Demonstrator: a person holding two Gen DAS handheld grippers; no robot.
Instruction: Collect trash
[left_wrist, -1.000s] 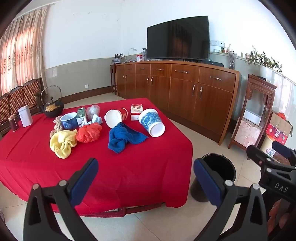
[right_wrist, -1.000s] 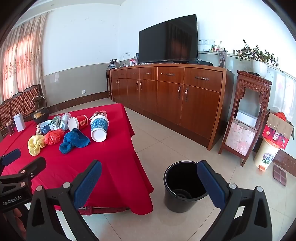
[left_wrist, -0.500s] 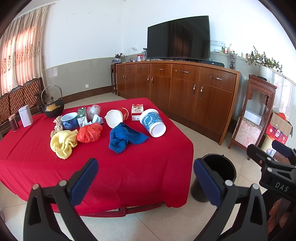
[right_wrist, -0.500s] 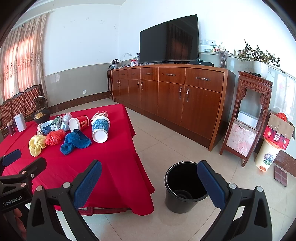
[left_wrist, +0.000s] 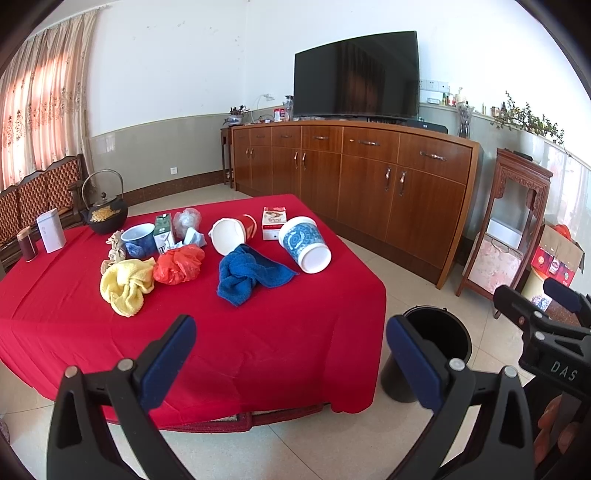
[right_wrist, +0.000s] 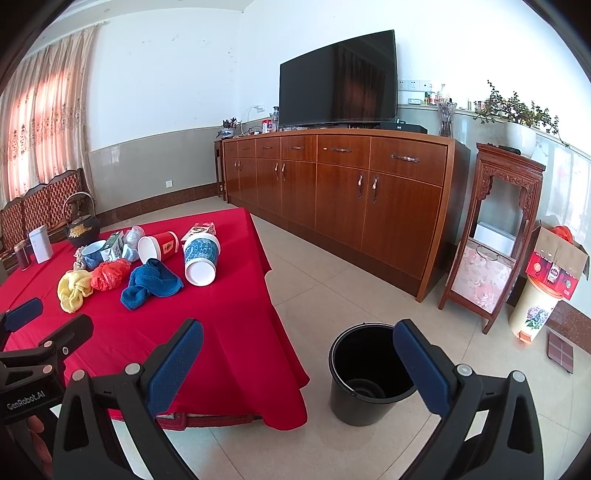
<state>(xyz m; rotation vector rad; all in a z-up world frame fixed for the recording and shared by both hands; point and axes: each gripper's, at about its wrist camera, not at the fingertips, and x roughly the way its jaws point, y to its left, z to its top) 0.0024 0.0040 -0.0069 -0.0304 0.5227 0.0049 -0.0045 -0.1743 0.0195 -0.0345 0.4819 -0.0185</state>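
A red-clothed table (left_wrist: 258, 332) (right_wrist: 236, 332) carries trash: a tipped blue-patterned paper cup (left_wrist: 304, 243) (right_wrist: 199, 260), a tipped red cup (left_wrist: 232, 234) (right_wrist: 159, 247), a red plastic bag (left_wrist: 180, 264) (right_wrist: 109, 275), a small carton (left_wrist: 163, 230), crumpled clear plastic (left_wrist: 186, 219) and a red-white box (left_wrist: 274, 222). A black bucket (left_wrist: 432, 350) (right_wrist: 367, 373) stands on the floor right of the table. My left gripper (left_wrist: 291, 350) is open and empty, short of the table's near edge. My right gripper (right_wrist: 297, 358) is open and empty, near the bucket.
Blue (left_wrist: 247, 275) and yellow (left_wrist: 127, 282) cloths, a blue mug (left_wrist: 138, 240), a black kettle (left_wrist: 103, 218) and tins (left_wrist: 51, 229) also sit on the table. A wooden sideboard (right_wrist: 343, 195) with a TV, a carved stand (right_wrist: 495, 236) and a cardboard box (right_wrist: 554, 262) line the far side.
Both views have drifted very slightly; the scene and both open grippers look otherwise unchanged.
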